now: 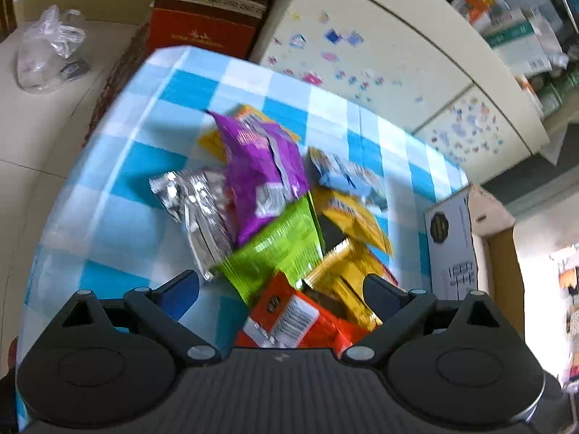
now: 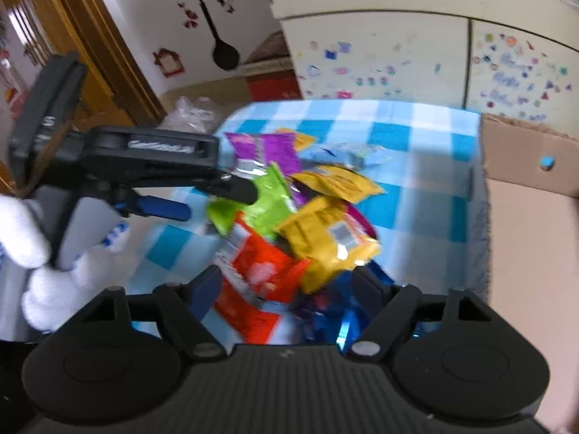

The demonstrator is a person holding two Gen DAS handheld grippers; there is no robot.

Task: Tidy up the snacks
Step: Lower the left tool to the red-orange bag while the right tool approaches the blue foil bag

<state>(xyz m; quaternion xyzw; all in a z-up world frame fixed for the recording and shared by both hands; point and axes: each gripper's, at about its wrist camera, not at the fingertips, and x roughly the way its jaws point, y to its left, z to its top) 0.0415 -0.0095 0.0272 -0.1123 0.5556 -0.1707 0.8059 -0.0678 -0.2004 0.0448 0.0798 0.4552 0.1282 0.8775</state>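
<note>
The snack packets (image 1: 275, 217) lie heaped mid-tabletop (image 1: 119, 166): light, crinkly, slippery foil (pinch a crimped edge). Both the left tool (image 1: 282, 285) and right tool (image 2: 289, 282) stand open, holding nothing.

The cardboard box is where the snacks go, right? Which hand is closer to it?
Probably the right. In the right wrist view the cardboard box sits just beside the right gripper, whose open fingers flank the snack pile. The left gripper reaches in from the pile's far side.
</note>
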